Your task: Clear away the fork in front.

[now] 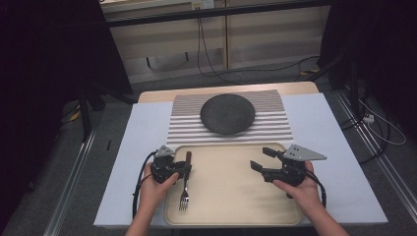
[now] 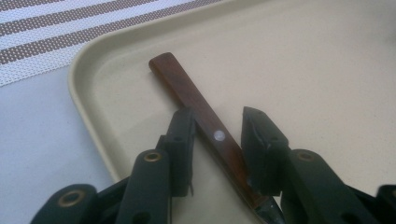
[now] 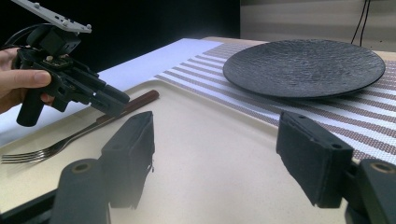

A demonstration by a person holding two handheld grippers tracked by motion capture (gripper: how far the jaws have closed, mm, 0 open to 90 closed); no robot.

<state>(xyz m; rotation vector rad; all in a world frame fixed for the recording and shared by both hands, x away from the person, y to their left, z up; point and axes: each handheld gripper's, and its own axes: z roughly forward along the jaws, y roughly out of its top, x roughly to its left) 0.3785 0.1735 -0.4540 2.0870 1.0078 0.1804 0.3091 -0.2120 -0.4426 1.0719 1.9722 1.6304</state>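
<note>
Fork (image 1: 185,183): lies at the left side of the tan tray (image 1: 231,206), tines toward the person, wooden handle pointing away toward the mat.
Long axis: runs near to far, roughly parallel to the tray's left rim.
Left gripper (image 1: 181,169): fingers (image 2: 181,140) spread, one each side of the wooden handle; the handle passes diagonally between them in the left gripper view. Whether the pads touch the wood yet, cannot tell; a gap shows on the right finger's side.
Grip point: about mid-handle, by the small pale rivet (image 2: 219,135); the handle end sticks out past the fingertips.
Right gripper (image 1: 262,158): fingers spread wide, holding nothing, over the right half of the tray, well apart from the fork.
Nearer hand: the left, clearly; it is judged the one to close.
Next move, judged: press the fingers together across the handle, then lift.
In the way: nothing between the fingers and the handle; the tray rim sits just left of the gripper.
Farther: striped mat (image 1: 275,129) beyond the tray, carrying a dark round plate (image 1: 227,113).
Underneath: pale sheet on the surface (image 1: 142,142).
</note>
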